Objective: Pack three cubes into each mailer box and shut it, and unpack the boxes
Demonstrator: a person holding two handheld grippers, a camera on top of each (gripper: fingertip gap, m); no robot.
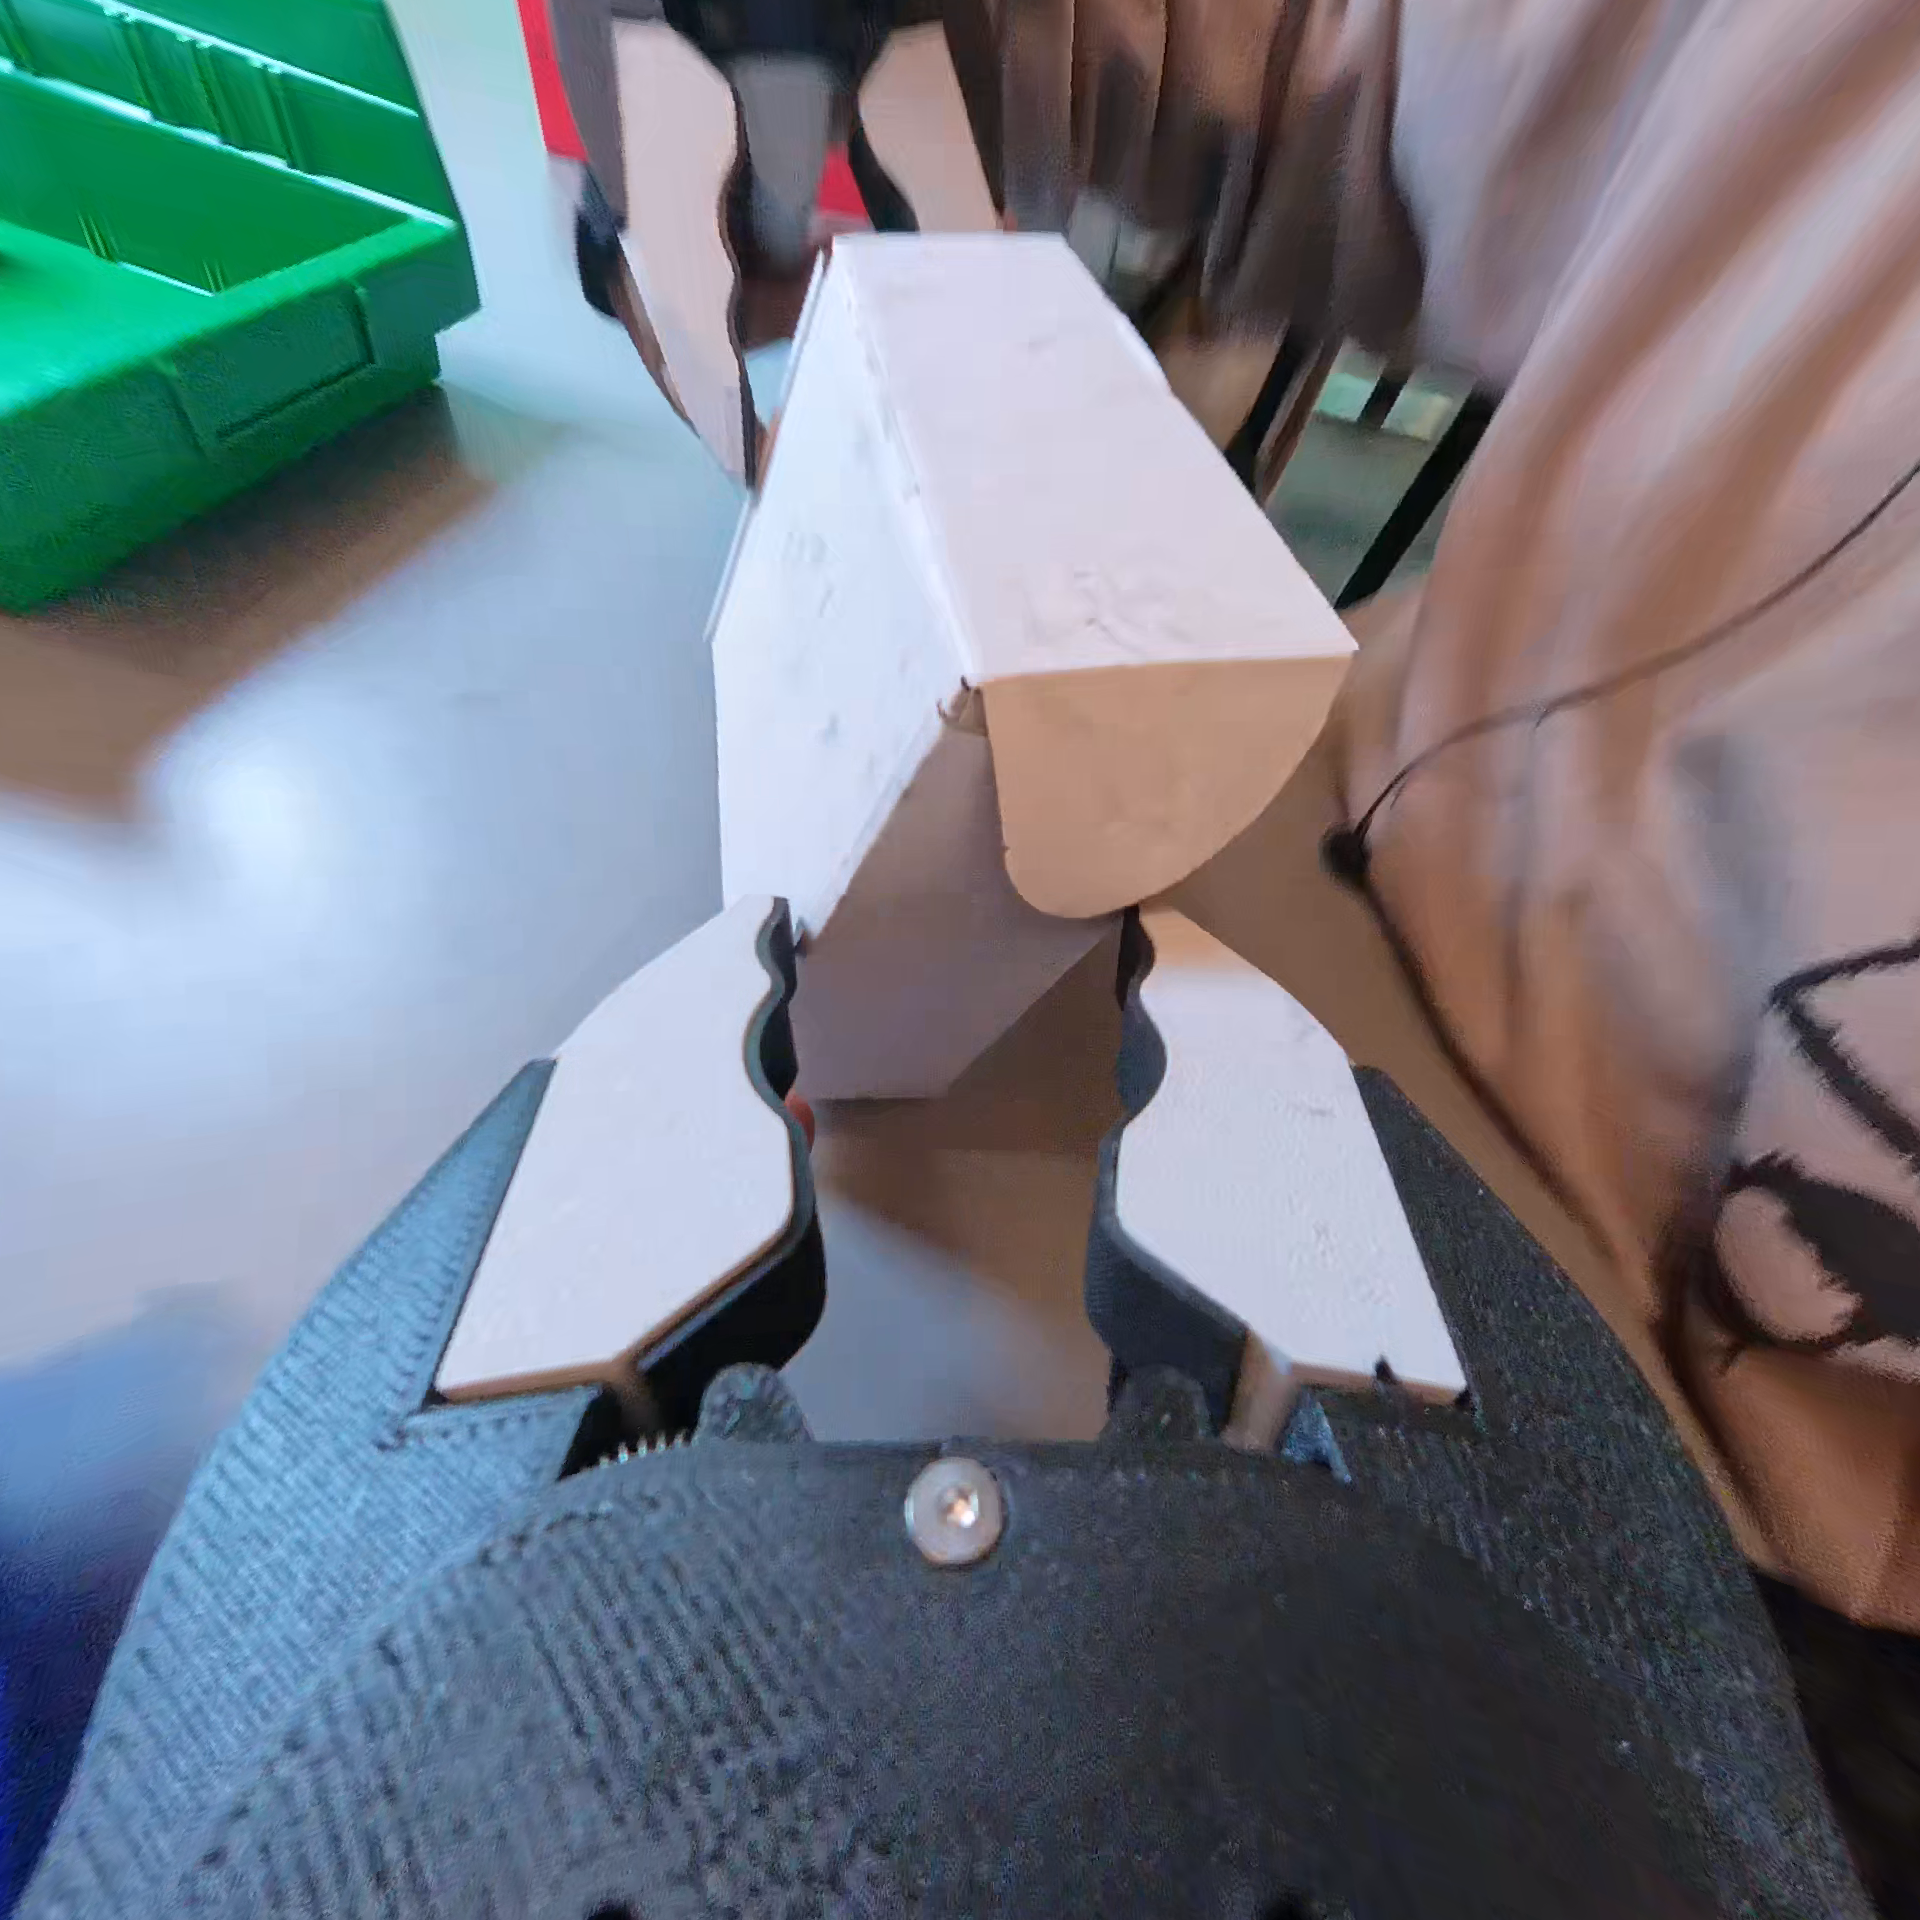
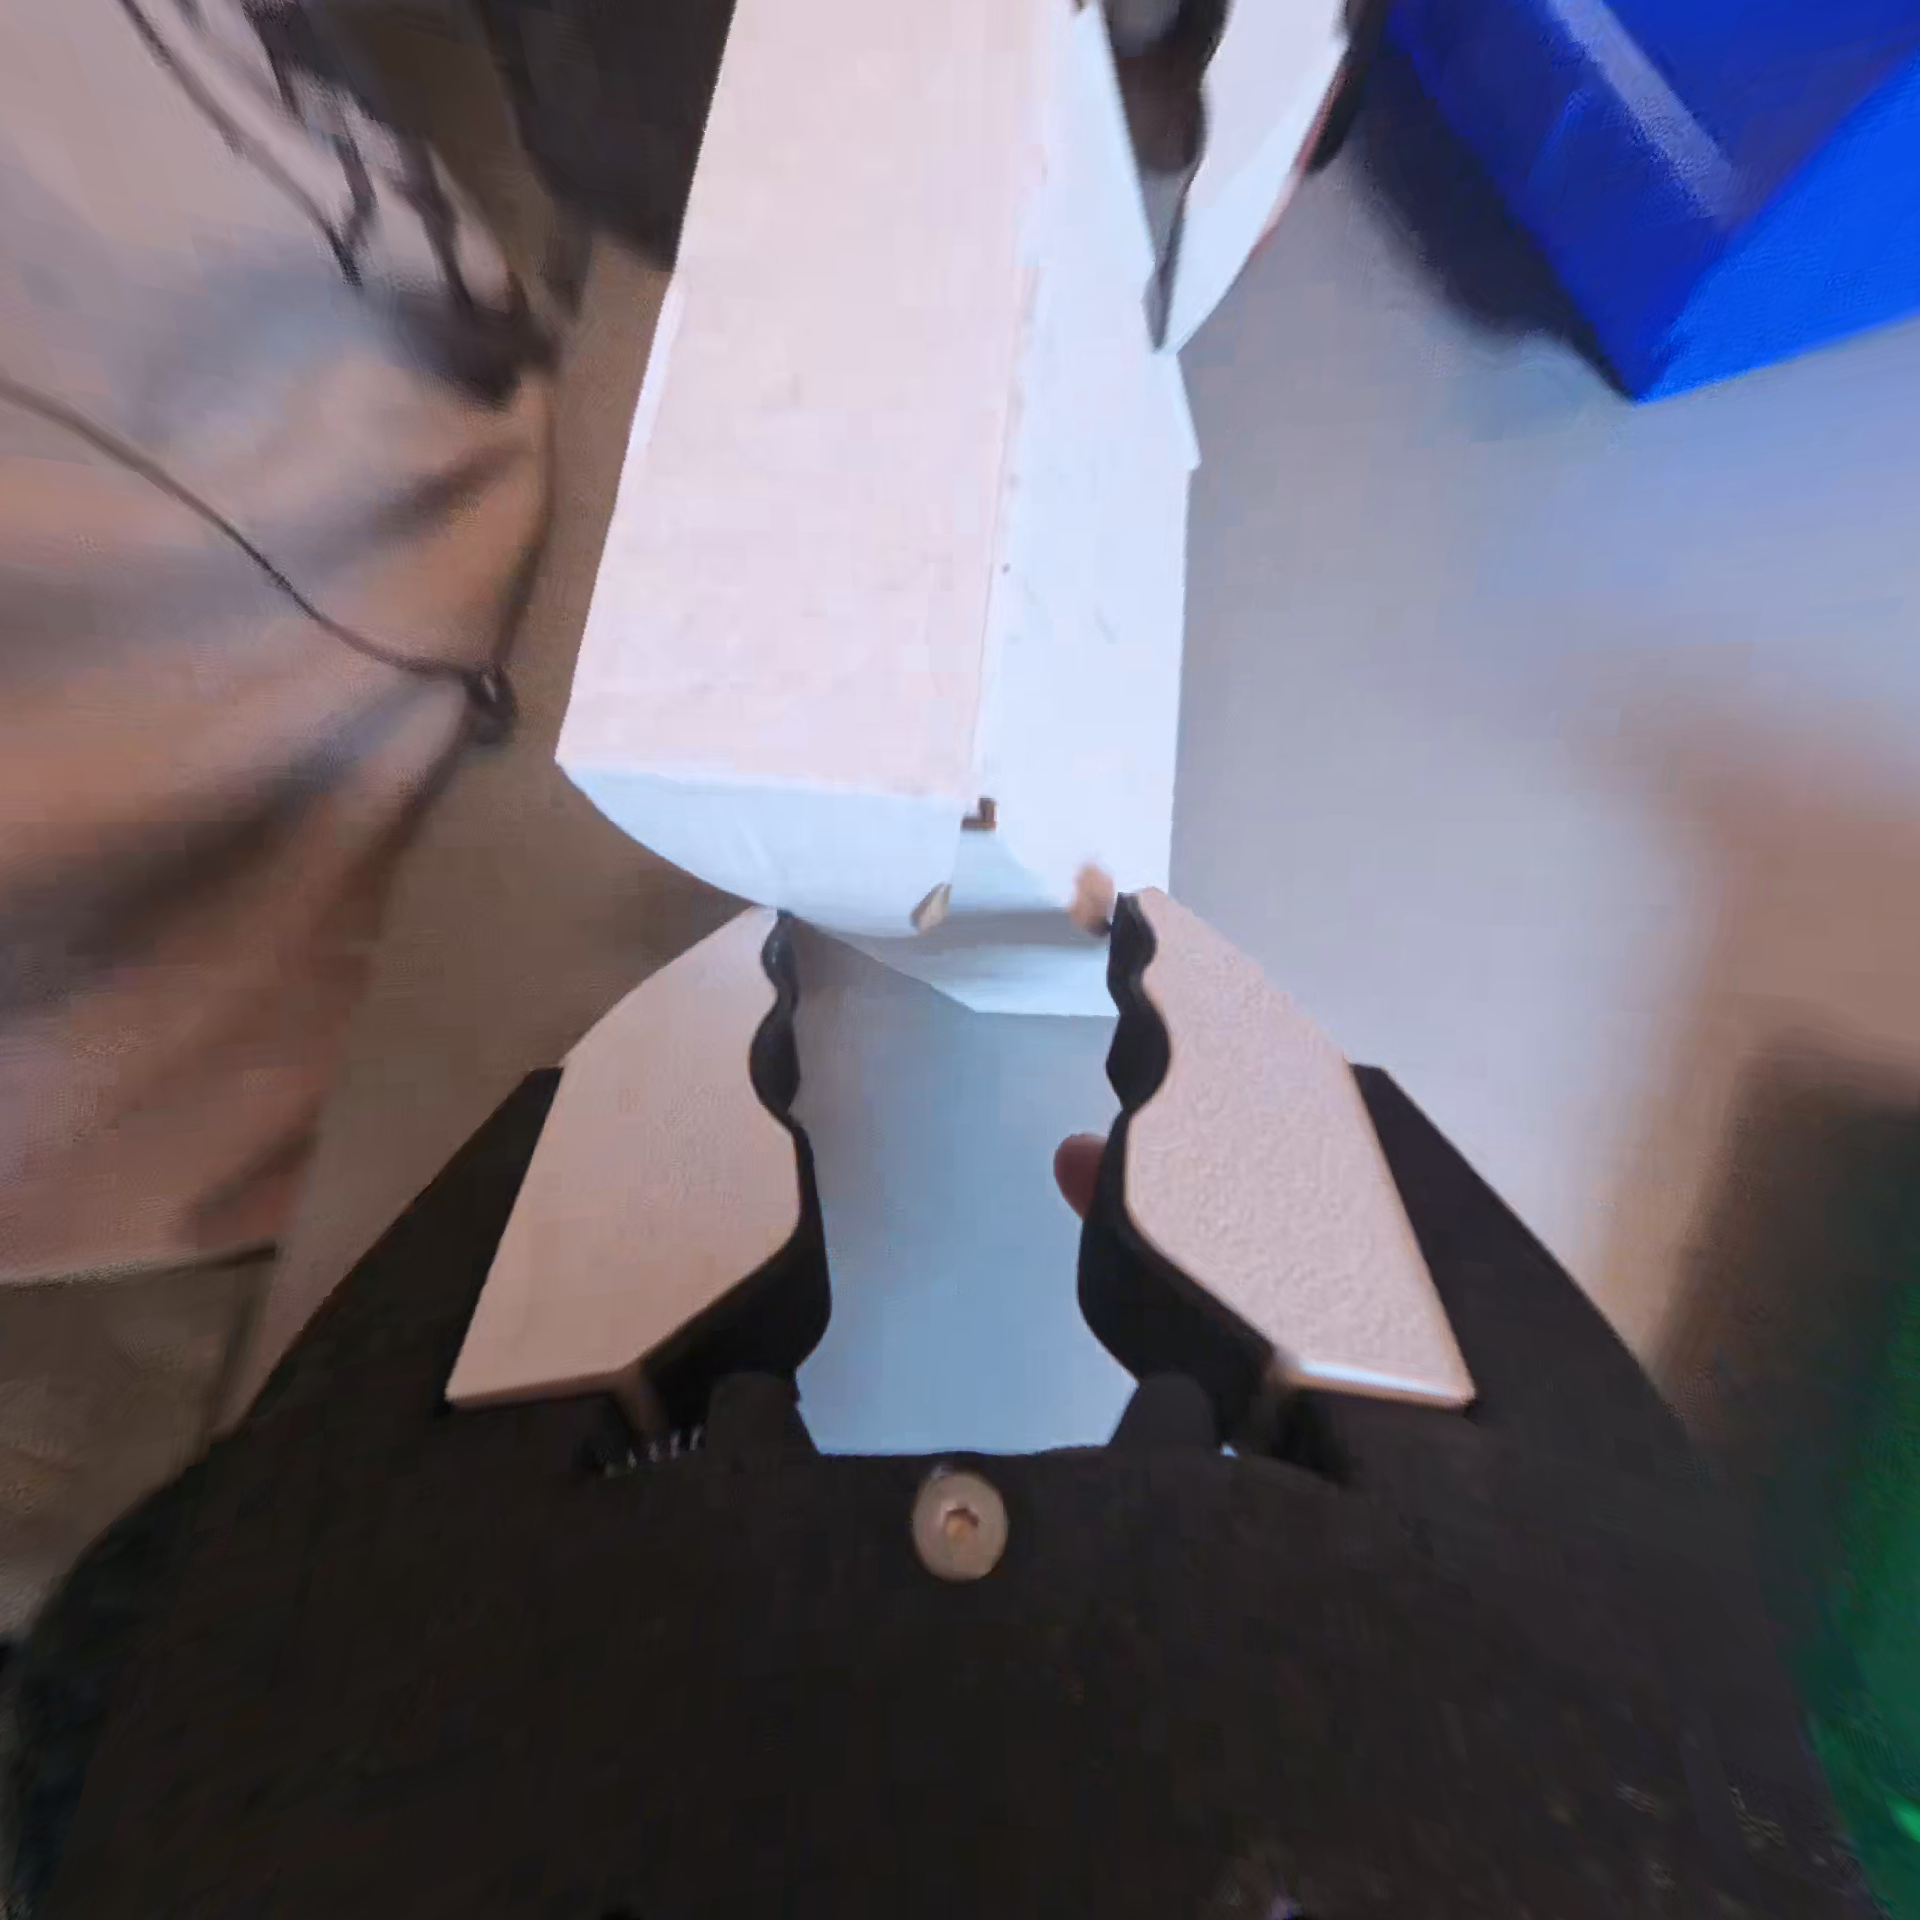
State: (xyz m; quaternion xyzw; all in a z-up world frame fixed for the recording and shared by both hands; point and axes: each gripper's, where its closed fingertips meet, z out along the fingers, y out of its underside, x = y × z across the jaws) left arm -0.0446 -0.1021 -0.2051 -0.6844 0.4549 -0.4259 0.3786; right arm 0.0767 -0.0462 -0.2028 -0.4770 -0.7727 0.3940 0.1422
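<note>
**Inspector:** Pale tabletop (image 1: 343, 831) below, blurred; green bin (image 1: 197, 281) far left, blue bin (image 2: 1662, 166) beside the right gripper's end. Where is the mailer box?

**Assistant:** Mailer box (image 1: 997, 582), white, is held off the table between both tools, end to end, lid flap loose.

**Inspector:** Grips?

**Assistant:** Left gripper (image 1: 961, 935) is clamped on one end, right gripper (image 2: 945, 925) on the opposite end. Probably held so for tipping or closing. Cubes: none visible.

Pale glossy table (image 1: 312, 831); green bin (image 1: 187, 301) on it; blue bin (image 2: 1662, 166) too.
</note>
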